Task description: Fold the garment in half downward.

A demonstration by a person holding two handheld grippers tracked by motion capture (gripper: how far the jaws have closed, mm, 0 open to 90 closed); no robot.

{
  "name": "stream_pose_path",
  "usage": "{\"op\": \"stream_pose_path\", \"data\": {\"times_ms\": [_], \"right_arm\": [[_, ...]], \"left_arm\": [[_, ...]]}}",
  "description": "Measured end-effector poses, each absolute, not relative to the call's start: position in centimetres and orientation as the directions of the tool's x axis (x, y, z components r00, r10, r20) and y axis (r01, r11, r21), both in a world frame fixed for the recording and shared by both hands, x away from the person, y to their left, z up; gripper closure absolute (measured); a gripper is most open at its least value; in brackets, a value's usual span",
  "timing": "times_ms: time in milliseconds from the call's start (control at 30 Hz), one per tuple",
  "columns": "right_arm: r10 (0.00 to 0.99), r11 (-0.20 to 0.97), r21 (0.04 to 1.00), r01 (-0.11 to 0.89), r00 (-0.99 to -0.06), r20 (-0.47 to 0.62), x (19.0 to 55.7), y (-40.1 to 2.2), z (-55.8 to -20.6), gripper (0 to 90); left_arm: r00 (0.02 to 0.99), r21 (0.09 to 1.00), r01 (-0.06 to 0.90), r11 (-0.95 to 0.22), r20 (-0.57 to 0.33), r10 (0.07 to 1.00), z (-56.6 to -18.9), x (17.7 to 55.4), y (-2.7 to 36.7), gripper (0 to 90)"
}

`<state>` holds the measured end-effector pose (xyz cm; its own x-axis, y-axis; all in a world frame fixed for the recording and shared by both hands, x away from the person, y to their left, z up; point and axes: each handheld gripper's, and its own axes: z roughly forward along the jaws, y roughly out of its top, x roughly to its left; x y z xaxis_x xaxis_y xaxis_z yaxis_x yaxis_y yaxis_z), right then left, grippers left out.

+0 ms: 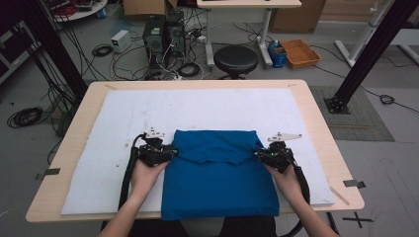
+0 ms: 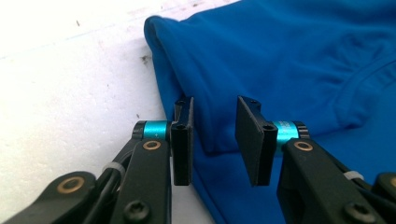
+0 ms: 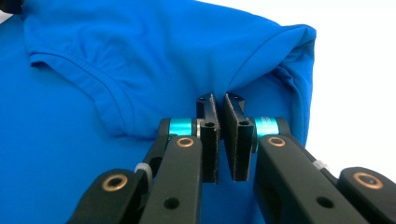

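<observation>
We see the high view dim and soft, the floor at the far side murky, the white mat (image 1: 197, 106) evenly lit. In both gripper views the mat glares to blank white, the blue cloth (image 3: 140, 56) stays sharp and the near jaws blur slightly

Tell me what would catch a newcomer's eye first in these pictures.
The bright blue garment, folded on the white mat at the table's near edge, stands out first. Next come the two black tools at its sides: the right hand-held gripper pinches the folded cloth edge, while the left hand-held gripper stands open around the other edge.
</observation>
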<state>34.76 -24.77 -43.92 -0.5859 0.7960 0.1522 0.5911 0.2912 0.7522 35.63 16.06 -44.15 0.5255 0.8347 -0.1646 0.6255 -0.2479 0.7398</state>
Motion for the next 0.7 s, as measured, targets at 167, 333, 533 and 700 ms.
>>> {"op": "stream_pose_path", "data": {"times_ms": [167,333,533,700], "right_arm": [[0.795,0.294,0.753,0.589,-0.588,0.150,34.8,-24.7,-44.0,85.5],[0.795,0.287,0.753,0.592,-0.586,0.158,34.8,-24.8,-43.9,85.6],[0.790,0.269,0.761,0.590,-0.587,0.176,34.5,-25.6,-43.3,85.5],[0.780,0.273,0.758,0.592,-0.598,0.186,33.9,-26.2,-42.2,85.5]], "left_arm": [[0.539,0.742,0.612,-0.272,-0.140,0.830,-44.2,35.6,16.0,81.1],[0.558,0.761,0.593,-0.263,-0.154,0.816,-44.0,35.5,16.1,85.7],[0.590,0.782,0.576,-0.239,-0.195,0.784,-42.2,34.6,16.7,85.8],[0.618,0.792,0.561,-0.241,-0.206,0.759,-40.9,33.3,16.9,85.8]]}}
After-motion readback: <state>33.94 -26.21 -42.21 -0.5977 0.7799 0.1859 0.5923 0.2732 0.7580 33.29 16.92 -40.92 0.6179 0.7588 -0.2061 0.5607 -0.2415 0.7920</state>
